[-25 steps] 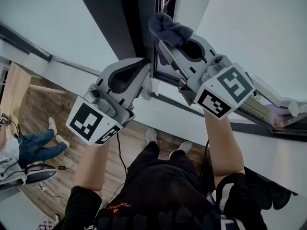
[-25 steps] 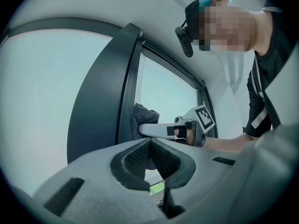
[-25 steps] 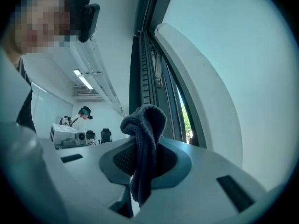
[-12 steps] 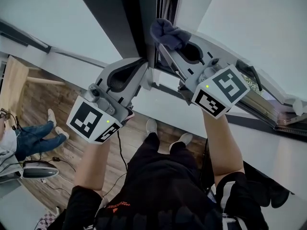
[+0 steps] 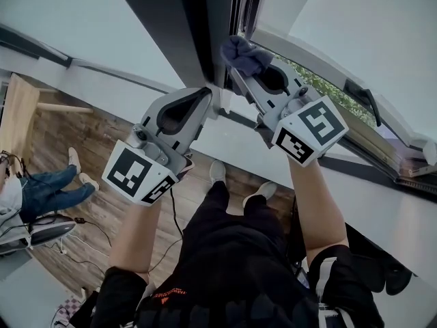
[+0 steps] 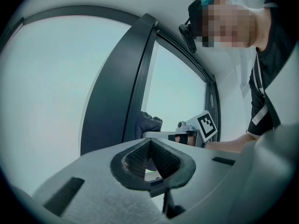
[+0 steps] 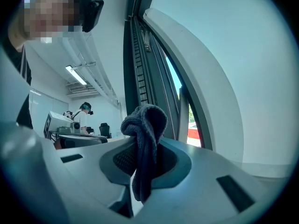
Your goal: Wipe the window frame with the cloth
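My right gripper (image 5: 234,65) is shut on a dark grey cloth (image 5: 243,52), whose bunched end presses against the dark window frame (image 5: 194,26) where the white opened sash (image 5: 311,59) meets it. In the right gripper view the cloth (image 7: 145,125) hangs down between the jaws of the right gripper (image 7: 140,149), with the frame's rails (image 7: 140,73) just beyond. My left gripper (image 5: 210,100) is shut and holds nothing, close below the frame and left of the cloth. From the left gripper (image 6: 150,143) I see the cloth (image 6: 147,124) against the frame (image 6: 117,106).
A black handle (image 5: 362,96) sits on the opened sash at the right, with greenery beyond the gap. A white sill (image 5: 235,149) runs below the window. On the wooden floor (image 5: 82,156) at the left, a person sits (image 5: 41,193) beside cables. Another person stands far back (image 7: 85,112).
The right gripper with the cloth has slid a little along the frame, and the sash gap at the right now shows greenery. The left gripper stays close beside the frame, still shut.
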The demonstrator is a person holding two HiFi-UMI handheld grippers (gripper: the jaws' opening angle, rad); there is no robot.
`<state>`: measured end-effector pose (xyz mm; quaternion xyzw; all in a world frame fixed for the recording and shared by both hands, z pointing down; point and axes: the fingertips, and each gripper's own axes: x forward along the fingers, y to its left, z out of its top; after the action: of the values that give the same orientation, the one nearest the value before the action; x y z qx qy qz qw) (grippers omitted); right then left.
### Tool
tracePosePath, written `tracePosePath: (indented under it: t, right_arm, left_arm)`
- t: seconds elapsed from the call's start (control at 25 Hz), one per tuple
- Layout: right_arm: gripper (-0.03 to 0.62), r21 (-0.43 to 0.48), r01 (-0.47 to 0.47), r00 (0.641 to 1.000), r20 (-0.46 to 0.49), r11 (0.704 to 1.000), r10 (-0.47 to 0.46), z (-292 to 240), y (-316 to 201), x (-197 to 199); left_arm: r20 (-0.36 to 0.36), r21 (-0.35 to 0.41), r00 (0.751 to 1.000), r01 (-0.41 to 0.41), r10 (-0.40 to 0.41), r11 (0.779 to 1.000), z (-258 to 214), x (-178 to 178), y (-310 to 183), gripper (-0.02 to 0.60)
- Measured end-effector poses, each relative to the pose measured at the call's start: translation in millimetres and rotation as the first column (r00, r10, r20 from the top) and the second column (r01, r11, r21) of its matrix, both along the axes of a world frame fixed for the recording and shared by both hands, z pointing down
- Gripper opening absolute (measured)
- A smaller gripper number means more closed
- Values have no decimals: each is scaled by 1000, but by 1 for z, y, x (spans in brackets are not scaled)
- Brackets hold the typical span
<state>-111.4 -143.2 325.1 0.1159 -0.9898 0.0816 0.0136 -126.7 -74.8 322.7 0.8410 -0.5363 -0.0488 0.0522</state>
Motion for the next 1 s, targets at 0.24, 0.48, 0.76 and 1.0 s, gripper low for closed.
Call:
tracePosePath:
  t: [0.24,0.48,0.76,1.0]
  right_arm:
    - [43,-20,-9,1000,-20,1000,9,21,-1,-1]
    - [43,-37,-30,998,-55,999,28,51,-2,0]
    - [43,-66,-64,994,-95,996,58,81,0,-3]
    - [43,-98,-80,991,-115,992,69,102,-3,-1]
  left_arm:
    - [-9,-40,1000,4,-4,999,20,-4,4,20]
    - [-25,-81,1000,4,-6,997,43,-3,8,20]
    - [-44,-116,999,8,-13,993,62,-7,17,20]
    - [-57,-146,998,-2,-6,989,74,-3,18,19]
